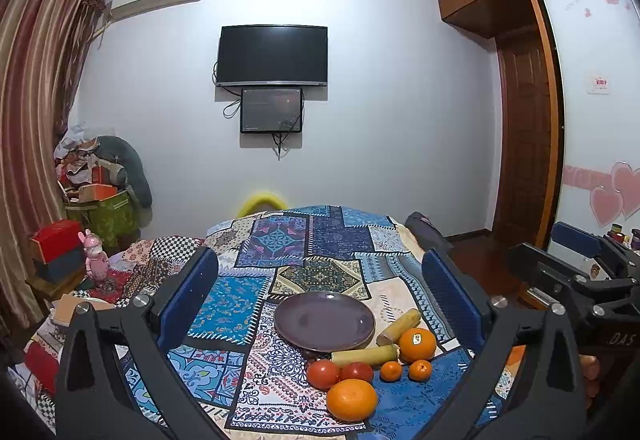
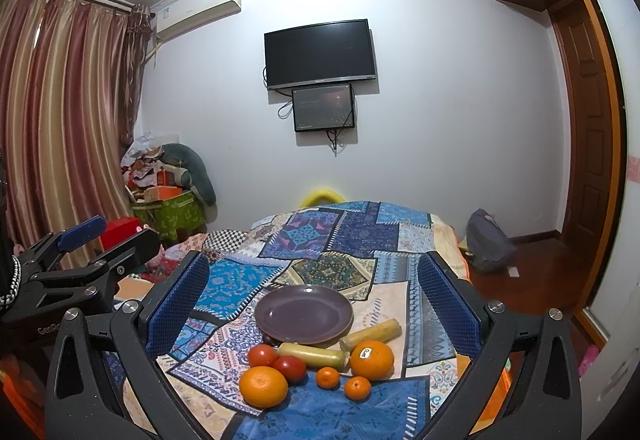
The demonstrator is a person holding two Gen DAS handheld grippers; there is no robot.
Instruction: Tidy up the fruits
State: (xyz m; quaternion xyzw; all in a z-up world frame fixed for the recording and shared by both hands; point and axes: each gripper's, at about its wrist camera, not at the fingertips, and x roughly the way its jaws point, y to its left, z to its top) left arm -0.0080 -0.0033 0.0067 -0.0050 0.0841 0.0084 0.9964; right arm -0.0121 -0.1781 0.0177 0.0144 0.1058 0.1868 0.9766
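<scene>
Fruits lie clustered on the patchwork blue cloth (image 2: 320,416) just beside the near rim of the empty round purple plate (image 2: 304,314): two red tomatoes (image 2: 262,355), two yellow-green cane pieces (image 2: 312,354), a stickered orange (image 2: 372,359), a large orange (image 2: 263,386) nearest the cloth's front edge, and two small mandarins (image 2: 327,377). The left gripper (image 1: 320,304) and right gripper (image 2: 314,304) both hover spread wide, gripping nothing.
</scene>
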